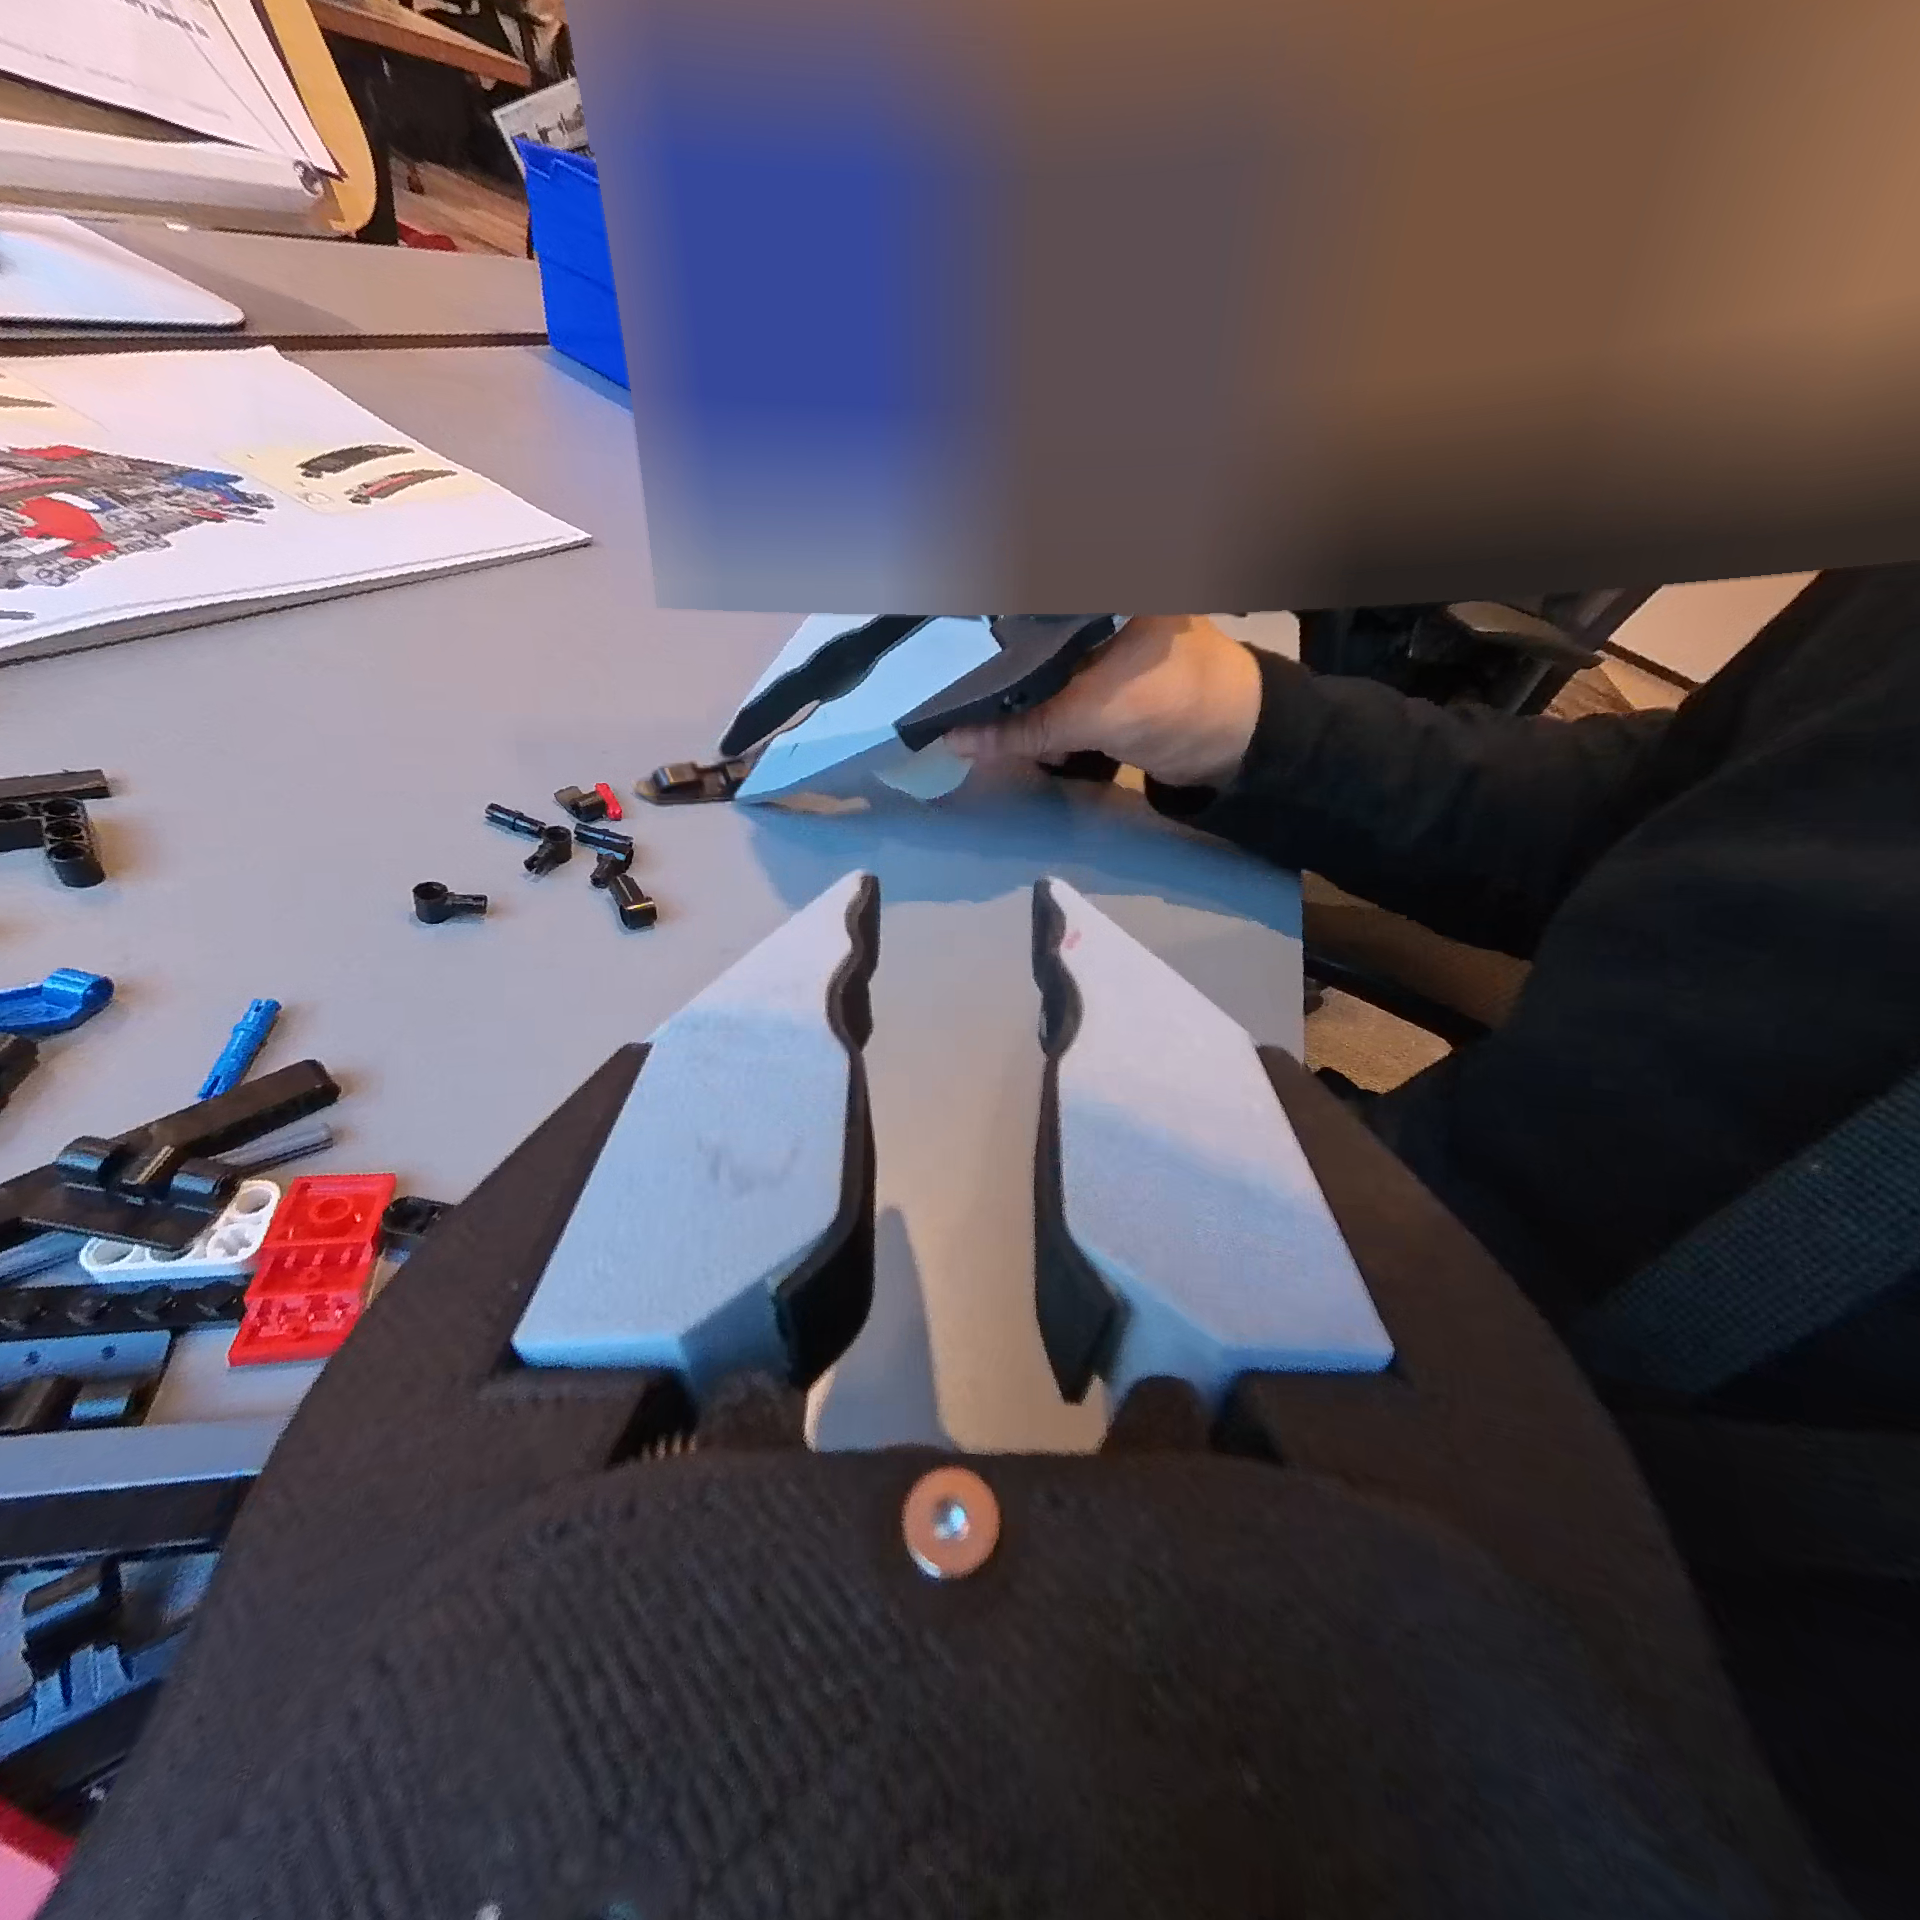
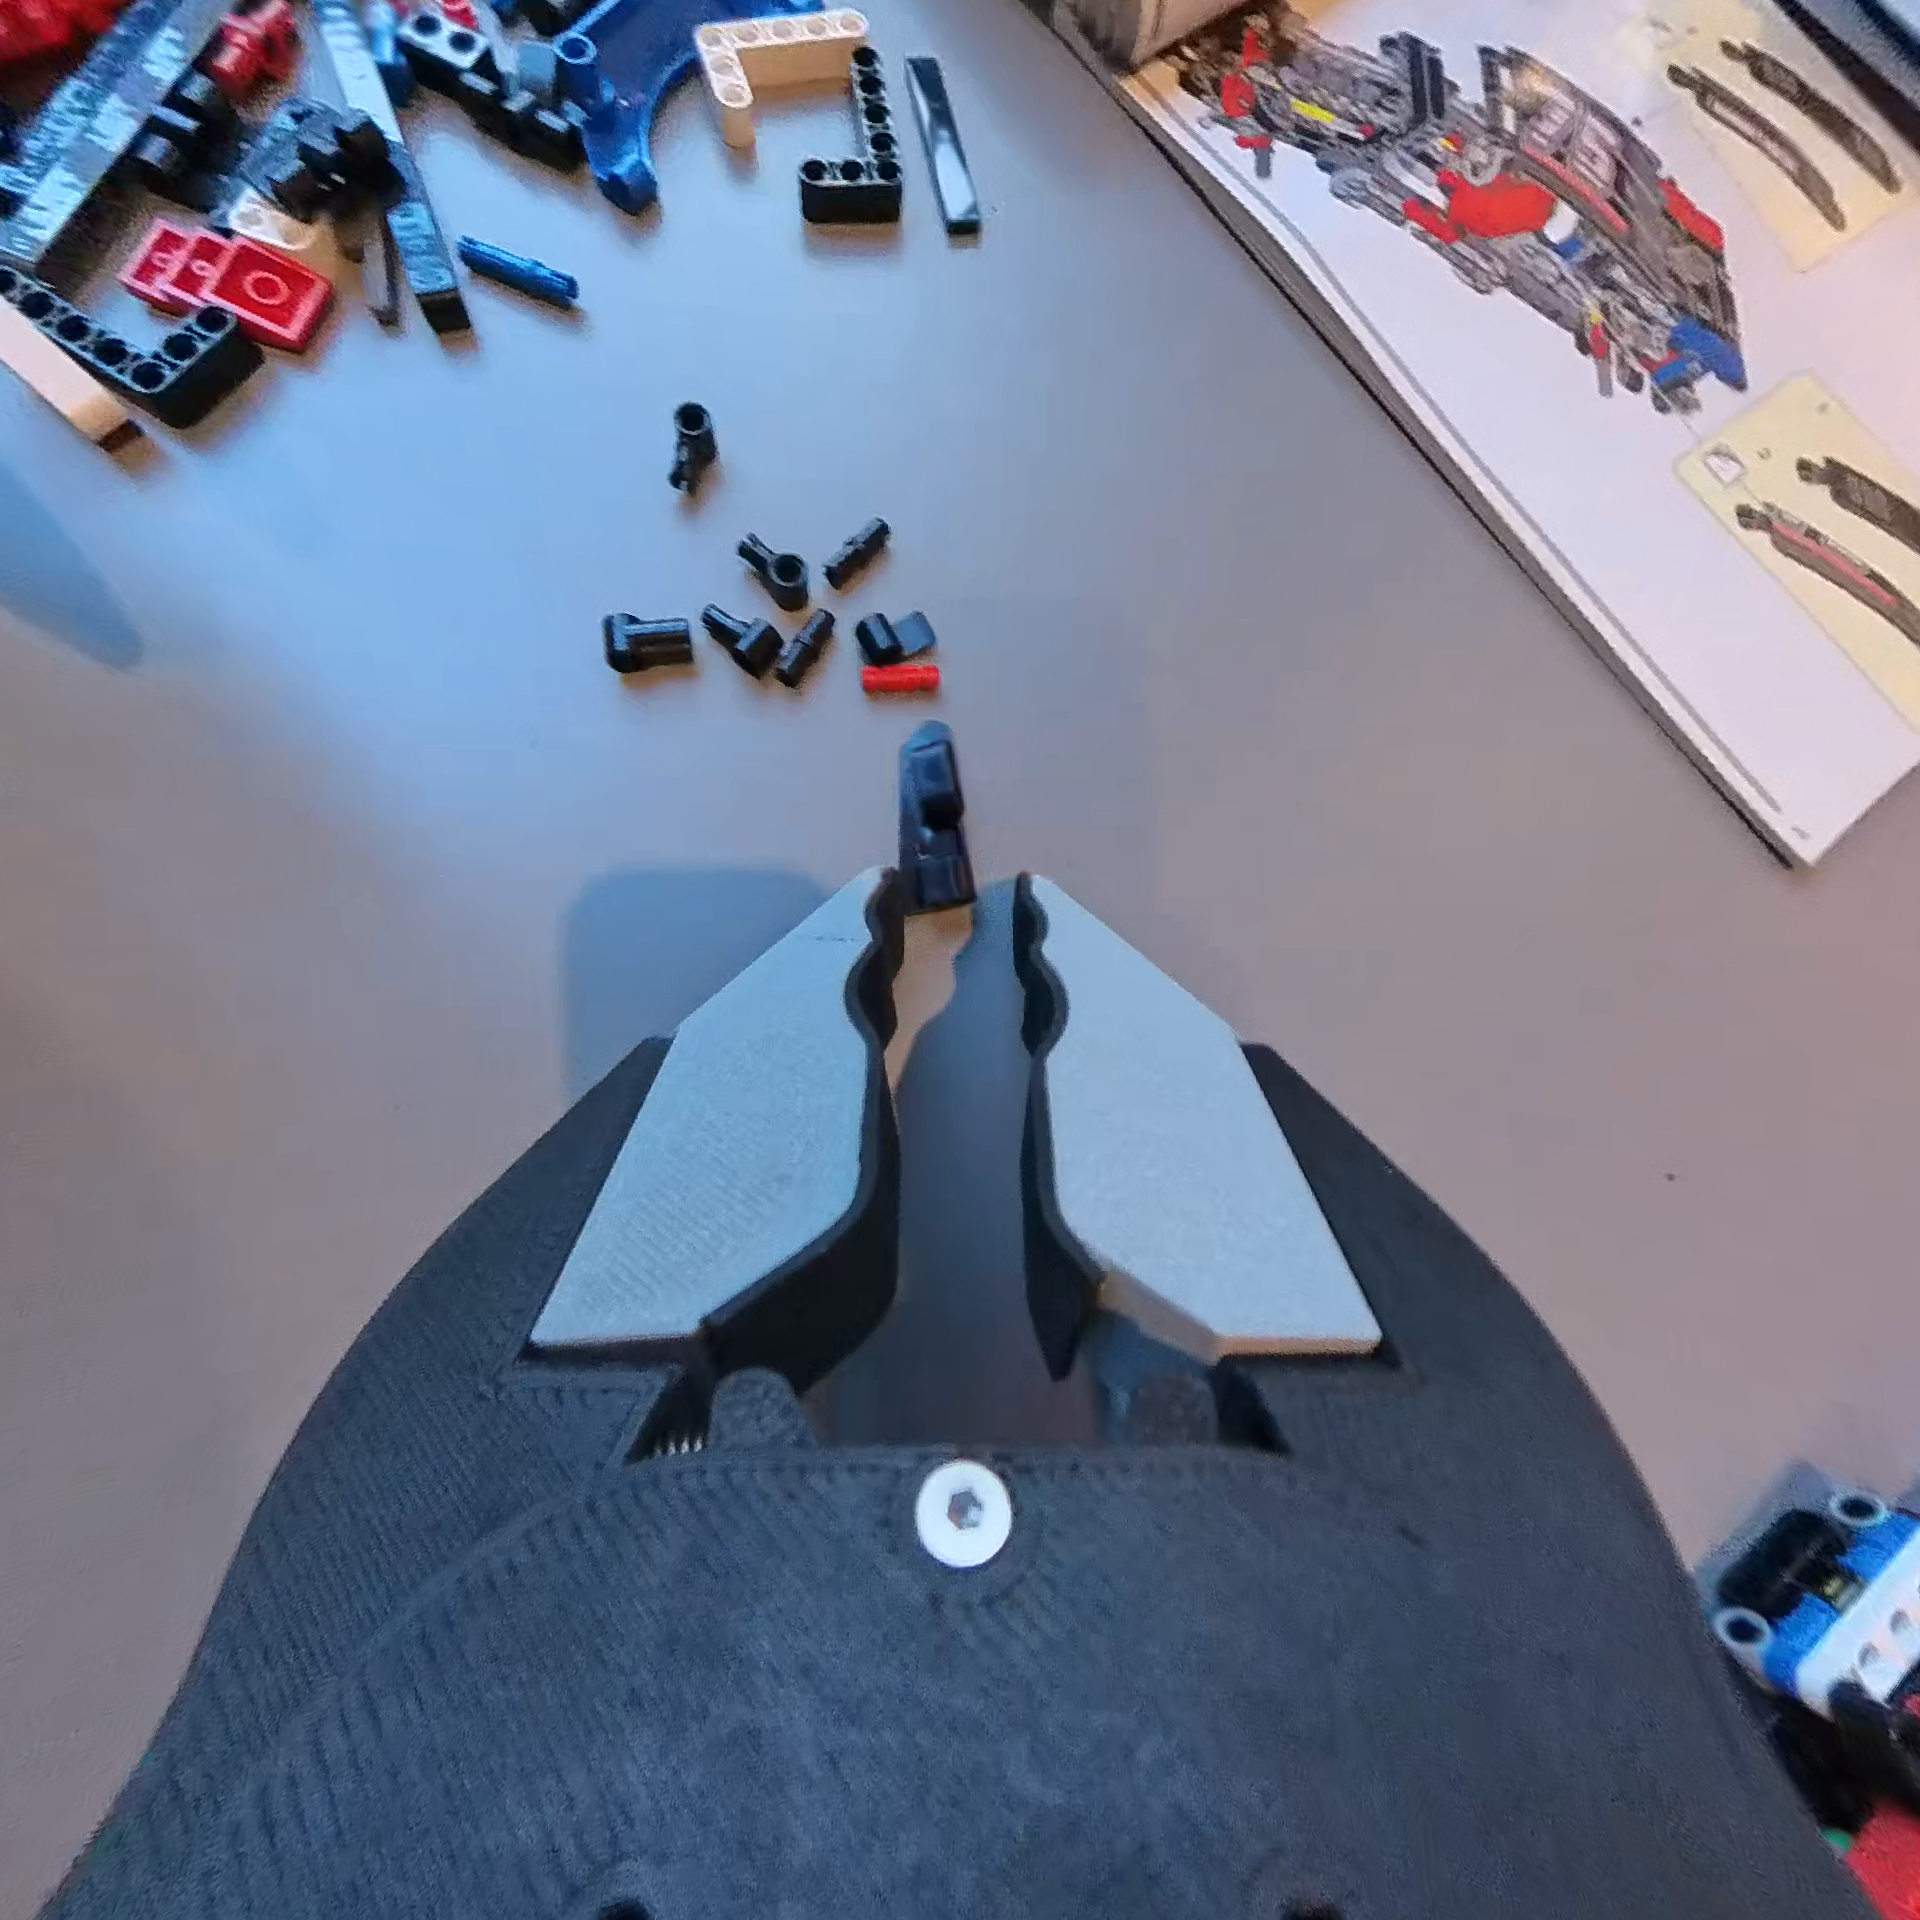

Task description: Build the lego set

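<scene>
The right gripper [image 2: 940, 894] has its jaws narrowed, the tips flanking a black lego piece [image 2: 932, 821] lying on the grey table [image 2: 1195, 831]; actual pinching I cannot tell. The left gripper [image 1: 951, 904] is parted, empty. Small black connectors [image 2: 764, 613] lie at 11 o'clock, the instruction booklet [image 2: 1558, 468] at 2.

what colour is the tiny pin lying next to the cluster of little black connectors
Red. The small pin shows best in the right wrist view, lying on the table just beyond the right gripper.

Small black piece [image 2: 935, 821] flat on table, beside scattered black pins [image 2: 769, 603].
</scene>
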Available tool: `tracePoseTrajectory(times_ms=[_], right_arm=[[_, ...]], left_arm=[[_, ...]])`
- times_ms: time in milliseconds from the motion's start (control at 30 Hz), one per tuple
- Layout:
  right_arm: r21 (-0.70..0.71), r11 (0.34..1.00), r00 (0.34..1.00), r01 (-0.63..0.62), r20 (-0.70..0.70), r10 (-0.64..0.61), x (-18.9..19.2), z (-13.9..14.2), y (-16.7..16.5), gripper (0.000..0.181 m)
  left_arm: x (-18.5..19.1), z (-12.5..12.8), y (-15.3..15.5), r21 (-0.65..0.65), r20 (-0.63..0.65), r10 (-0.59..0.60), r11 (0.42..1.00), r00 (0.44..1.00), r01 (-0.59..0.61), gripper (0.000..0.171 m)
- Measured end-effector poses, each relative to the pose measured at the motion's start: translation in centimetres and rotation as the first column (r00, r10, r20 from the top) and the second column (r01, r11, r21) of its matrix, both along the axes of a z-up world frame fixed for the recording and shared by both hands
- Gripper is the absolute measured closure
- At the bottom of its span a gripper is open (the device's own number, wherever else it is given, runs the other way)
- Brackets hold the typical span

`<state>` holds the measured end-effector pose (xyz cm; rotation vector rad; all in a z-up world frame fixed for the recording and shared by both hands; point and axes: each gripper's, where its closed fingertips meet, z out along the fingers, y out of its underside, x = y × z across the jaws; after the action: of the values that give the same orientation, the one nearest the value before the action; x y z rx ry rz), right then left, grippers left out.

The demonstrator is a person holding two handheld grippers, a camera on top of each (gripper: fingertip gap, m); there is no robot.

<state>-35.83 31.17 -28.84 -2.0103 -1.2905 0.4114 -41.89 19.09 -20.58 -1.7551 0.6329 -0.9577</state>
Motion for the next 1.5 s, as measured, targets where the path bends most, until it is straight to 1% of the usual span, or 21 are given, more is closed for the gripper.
tracePoseTrajectory(times_ms=[167, 267, 333, 367, 400, 533, 567, 700, 833, 900, 1000, 1133, 1200, 1233, 1367, 1433, 1500], right_arm=[[-0.01, 1.0, 0.999, 0.004, -0.038, -0.005, -0.3, 0.7, 0.1, 0.156], [0.003, 1.0, 1.0, 0.008, -0.01, -0.008, -0.3, 0.1, 0.5, 0.156], [0.002, 1.0, 1.0, 0.001, -0.018, -0.001, -0.3, 0.0, 0.7, 0.156], [-0.005, 1.0, 1.0, -0.007, -0.02, 0.007, -0.4, 0.0, 0.7, 0.158], [-0.015, 1.0, 0.999, -0.024, -0.024, 0.023, -0.5, -0.1, 0.6, 0.167], [-0.043, 0.998, 0.998, -0.056, -0.033, 0.055, -0.6, 0.0, 0.2, 0.17], [-0.043, 0.998, 0.998, -0.056, -0.045, 0.054, -0.6, 0.2, 0.1, 0.175], [-0.062, 0.997, 0.99, -0.054, -0.13, 0.046, -1.0, 1.3, -0.6, 0.175], [-0.058, 0.997, 0.986, -0.047, -0.161, 0.037, -0.9, 1.8, -0.9, 0.174], [-0.058, 0.997, 0.979, -0.05, -0.199, 0.038, -1.1, 2.5, -1.4, 0.174], [-0.089, 0.994, 0.95, -0.069, -0.309, 0.038, -1.8, 4.0, -2.3, 0.174], [-0.173, 0.974, 0.864, -0.148, -0.502, 0.042, -3.4, 6.5, -4.1, 0.174], [-0.215, 0.958, 0.83, -0.191, -0.556, 0.041, -4.1, 7.1, -4.8, 0.174], [-0.229, 0.951, 0.823, -0.206, -0.567, 0.041, -4.4, 7.2, -5.0, 0.174], [-0.291, 0.925, 0.81, -0.246, -0.586, 0.031, -5.2, 7.3, -5.5, 0.175], [-0.338, 0.899, 0.807, -0.277, -0.589, 0.027, -5.5, 7.4, -5.8, 0.175], [-0.327, 0.901, 0.82, -0.285, -0.57, 0.053, -5.5, 7.3, -5.9, 0.175]], left_arm=[[0.1, -0.1, 0.0, 0.001, -0.013, 0.0, 1.0, 1.0, 0.0, 0.146], [0.2, -0.4, 0.0, -0.009, -0.026, -0.001, 1.0, 1.0, 0.0, 0.146], [0.2, -0.5, 0.0, -0.011, -0.032, 0.0, 1.0, 0.999, 0.0, 0.145], [0.2, -0.5, 0.1, -0.009, -0.035, 0.001, 1.0, 0.999, -0.001, 0.145], [0.2, -0.5, 0.0, -0.007, -0.039, 0.002, 1.0, 0.999, -0.003, 0.145], [0.4, -0.7, 0.0, -0.002, -0.061, 0.004, 1.0, 0.998, -0.004, 0.146], [0.4, -0.7, 0.0, 0.003, -0.067, 0.007, 1.0, 0.998, -0.006, 0.146], [0.4, -0.8, 0.1, 0.02, -0.087, 0.022, 1.0, 0.996, -0.02, 0.145], [0.3, -0.7, 0.1, 0.039, -0.101, 0.039, 0.999, 0.994, -0.035, 0.145], [0.3, -0.8, 0.1, 0.048, -0.116, 0.049, 0.998, 0.992, -0.044, 0.145], [0.3, -0.9, 0.0, 0.055, -0.129, 0.06, 0.997, 0.99, -0.053, 0.145], [-0.1, -0.5, 0.3, 0.034, -0.129, 0.06, 0.998, 0.99, -0.056, 0.145], [-0.9, 0.1, 0.9, 0.042, -0.125, 0.08, 0.996, 0.989, -0.075, 0.144], [-1.4, 0.3, 1.2, 0.047, -0.127, 0.093, 0.995, 0.987, -0.088, 0.143], [-3.0, -0.1, 2.1, 0.034, -0.207, 0.101, 0.995, 0.973, -0.096, 0.138], [-3.4, -0.4, 2.4, 0.057, -0.29, 0.092, 0.995, 0.953, -0.079, 0.138], [-3.8, -1.0, 2.8, 0.086, -0.396, 0.085, 0.995, 0.914, -0.056, 0.135]])
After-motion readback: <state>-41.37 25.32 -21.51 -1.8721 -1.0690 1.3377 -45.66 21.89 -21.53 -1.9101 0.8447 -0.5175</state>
